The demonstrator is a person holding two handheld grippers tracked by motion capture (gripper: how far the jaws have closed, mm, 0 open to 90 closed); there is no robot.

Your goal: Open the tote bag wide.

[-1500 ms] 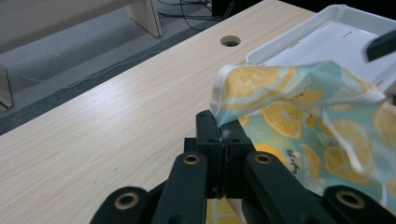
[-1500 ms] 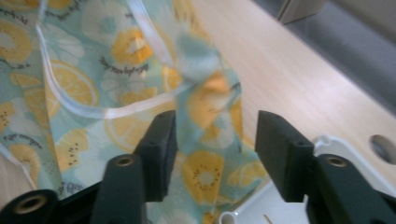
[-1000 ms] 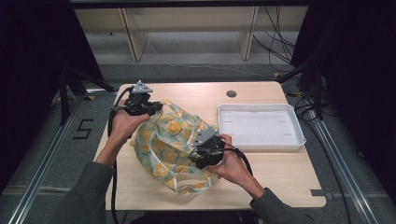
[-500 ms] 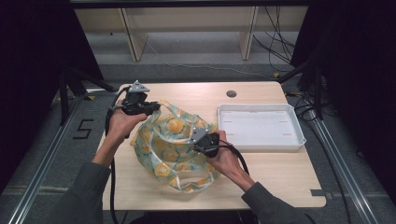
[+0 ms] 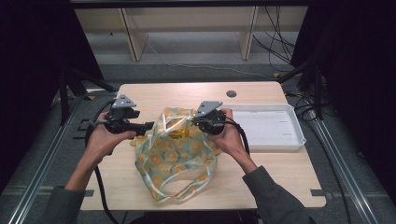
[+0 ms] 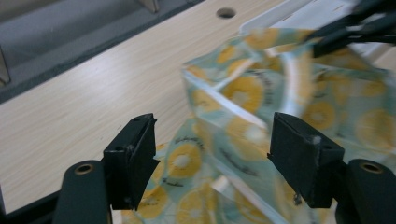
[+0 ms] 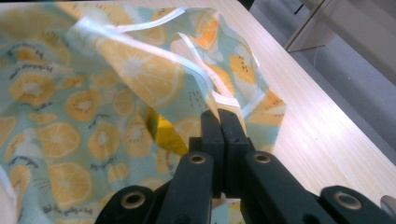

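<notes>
Left jaws just sprung wide, no cloth pinched between the pads now, though the bag's folded rim sits loosely in the gap ahead of the left gripper (image 6: 212, 158). Let go on that side, then, and pulled out to the bag's left edge compared with a second ago, when both hands were lower and farther left on the table. Over on the other side, right gripper (image 7: 223, 122) snapped shut in that same second and now clamped on the white-piped rim of the fruit-print bag (image 7: 93, 93), rim lifted, mouth tented open, something yellow peeking inside just beyond the closed tips. Looks like a hand-over of the hold: one side freed for a fresh grip, the other propping the opening up. From above, fruit-print bag (image 5: 175, 156) spread across the middle of the wooden table (image 5: 140, 95), loop handle trailing toward the near edge, left gripper (image 5: 145, 126) just beside its left rim, right gripper (image 5: 195, 122) at its upper right. Farther out, white tray (image 5: 295, 137) at the right, close to the bag's right edge.
</notes>
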